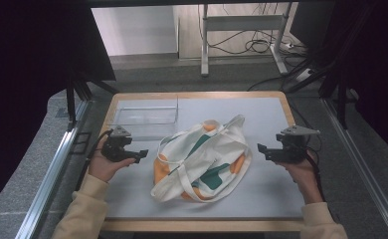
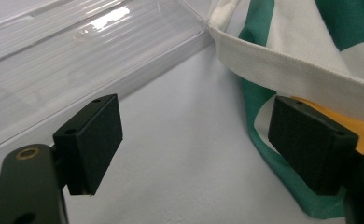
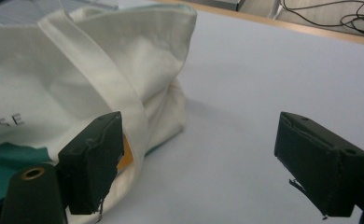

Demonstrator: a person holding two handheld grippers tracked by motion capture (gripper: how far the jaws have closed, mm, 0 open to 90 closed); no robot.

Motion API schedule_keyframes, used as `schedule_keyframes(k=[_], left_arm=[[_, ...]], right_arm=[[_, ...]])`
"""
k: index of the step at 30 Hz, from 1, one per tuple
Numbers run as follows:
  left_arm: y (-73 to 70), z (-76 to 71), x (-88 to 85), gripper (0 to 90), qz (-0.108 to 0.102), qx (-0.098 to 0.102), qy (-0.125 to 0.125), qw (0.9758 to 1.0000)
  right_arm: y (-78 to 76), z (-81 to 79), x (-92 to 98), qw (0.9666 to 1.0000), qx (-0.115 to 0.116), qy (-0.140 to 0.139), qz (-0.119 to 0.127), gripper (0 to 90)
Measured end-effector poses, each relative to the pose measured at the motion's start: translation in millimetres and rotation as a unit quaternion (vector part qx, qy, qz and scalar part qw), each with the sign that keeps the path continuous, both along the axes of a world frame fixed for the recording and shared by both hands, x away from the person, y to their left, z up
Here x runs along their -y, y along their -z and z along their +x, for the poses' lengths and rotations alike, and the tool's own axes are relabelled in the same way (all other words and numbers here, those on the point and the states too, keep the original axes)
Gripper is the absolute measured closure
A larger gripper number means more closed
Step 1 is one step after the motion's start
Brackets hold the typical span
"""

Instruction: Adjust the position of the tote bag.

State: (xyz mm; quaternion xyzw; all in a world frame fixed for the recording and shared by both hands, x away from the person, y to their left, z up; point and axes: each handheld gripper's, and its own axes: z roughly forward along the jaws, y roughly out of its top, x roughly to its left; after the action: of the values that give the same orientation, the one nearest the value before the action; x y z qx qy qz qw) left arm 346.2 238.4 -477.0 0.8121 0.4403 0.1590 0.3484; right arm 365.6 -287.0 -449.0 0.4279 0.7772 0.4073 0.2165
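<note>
bag: the white tote bag (image 1: 202, 162) with green and orange patches lies crumpled on its side near the middle of the table, between your two hands. its white straps (image 1: 187, 184) loop across the top of it and hang toward your edge of the table.
left gripper: your left gripper (image 1: 141, 154) sits at the left of the high view, pointing right at the bag and just beside its left edge. the jaws stand wide apart with only bare table between them. in the left gripper view (image 2: 196, 149) one pad is over the table surface and the other is in front of the bag's green and orange cloth; you cannot tell from there whether that pad touches the cloth.
right gripper: your right gripper (image 1: 261, 151) sits at the right of the high view, pointing left at the bag, near it but apart. its jaws are spread wide too and hold nothing. in the right gripper view (image 3: 199, 163) one pad is in front of the bag's end, next to a strap, and the other is over open table.
clear box: a see-through plastic box (image 1: 147, 115) stands behind your left hand, at the far left of the table, with the bag's upper corner close to it.
table: a pale grey top (image 1: 266, 107) with a wooden rim.
</note>
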Motion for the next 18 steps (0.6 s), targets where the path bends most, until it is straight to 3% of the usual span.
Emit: schedule_keyframes(k=[6, 12, 15, 18], left_arm=[[0.8, -0.2, 0.5, 17.7, 0.007, -0.005, 0.003, 1.0000], [-4.5, -4.3, -4.7, 18.0, -0.005, -0.006, 0.000, 1.0000], [-12.1, -8.8, -4.6, 21.8, -0.029, -0.018, 0.000, 0.9994], [-18.8, -13.2, -3.0, 22.6, -0.023, -0.008, -0.003, 0.9997]], right_arm=[[3.5, -0.3, 7.5, 0.9998, -0.009, -0.011, -0.017, 15.8], [4.6, 0.5, 12.7, 0.9998, -0.018, -0.008, -0.002, 18.0], [4.6, -1.3, 10.5, 0.9997, -0.021, -0.006, 0.008, 18.2], [2.4, 0.1, 7.7, 0.9997, -0.017, -0.006, 0.015, 18.0]])
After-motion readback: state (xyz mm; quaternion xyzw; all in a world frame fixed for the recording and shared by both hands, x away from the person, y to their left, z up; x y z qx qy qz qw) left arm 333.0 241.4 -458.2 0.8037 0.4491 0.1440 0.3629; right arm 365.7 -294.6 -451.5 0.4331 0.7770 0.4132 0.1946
